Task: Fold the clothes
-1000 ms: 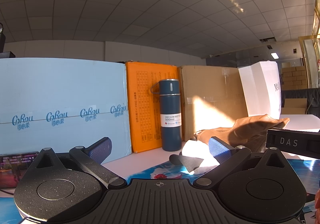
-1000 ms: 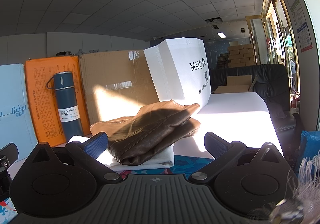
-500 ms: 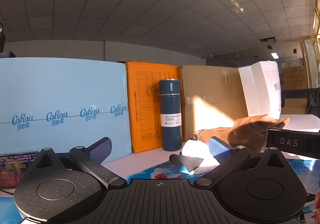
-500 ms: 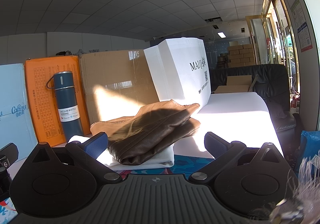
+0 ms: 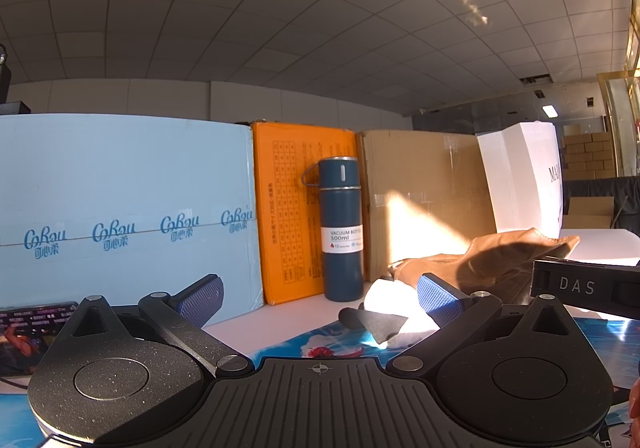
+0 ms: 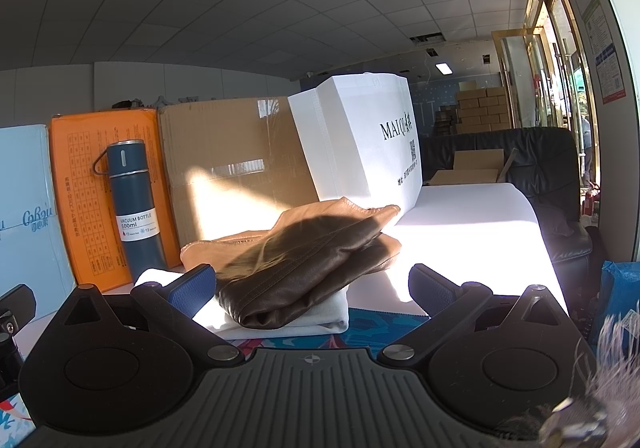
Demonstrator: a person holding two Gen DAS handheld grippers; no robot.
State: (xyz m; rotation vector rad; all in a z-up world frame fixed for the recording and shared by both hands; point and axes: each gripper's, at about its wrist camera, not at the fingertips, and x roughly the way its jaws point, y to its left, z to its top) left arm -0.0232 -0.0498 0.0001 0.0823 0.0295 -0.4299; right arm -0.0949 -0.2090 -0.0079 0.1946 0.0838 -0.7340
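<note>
Both my left gripper (image 5: 318, 298) and right gripper (image 6: 308, 288) hang released, so I judge the brown leather jacket (image 6: 304, 260) on the white garment (image 6: 280, 318) folded; next, withdraw.

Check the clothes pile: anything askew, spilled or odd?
Mostly tidy. The brown leather garment lies folded on the white folded cloth, but sits skewed, its far corner overhanging toward the white bag. The vacuum bottle stands upright; nothing spilled. Left claw and right claw are open, empty.

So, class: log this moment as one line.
left gripper: open, empty | right gripper: open, empty | jacket: folded on white cloth
</note>
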